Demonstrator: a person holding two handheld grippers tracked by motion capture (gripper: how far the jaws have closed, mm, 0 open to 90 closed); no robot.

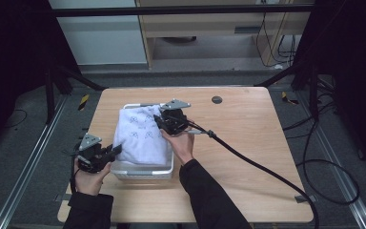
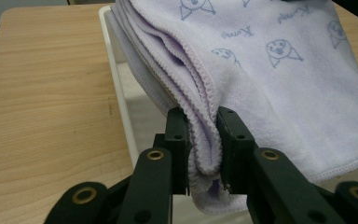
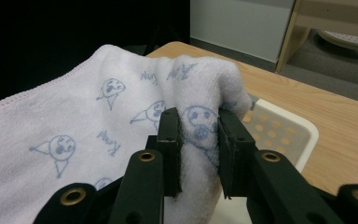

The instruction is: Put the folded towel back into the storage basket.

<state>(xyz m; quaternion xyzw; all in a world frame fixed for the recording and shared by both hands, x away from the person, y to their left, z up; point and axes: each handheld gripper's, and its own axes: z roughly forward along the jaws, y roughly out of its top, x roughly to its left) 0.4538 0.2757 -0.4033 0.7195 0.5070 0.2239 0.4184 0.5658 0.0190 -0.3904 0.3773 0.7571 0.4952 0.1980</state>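
While pinched at two corners: lilac towel (image 1: 142, 133) over white basket (image 1: 145, 172).

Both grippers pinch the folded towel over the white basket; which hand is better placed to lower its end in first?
Probably right. The right gripper grips the towel over the basket; the left gripper clamps its corner at the basket's near-left rim.
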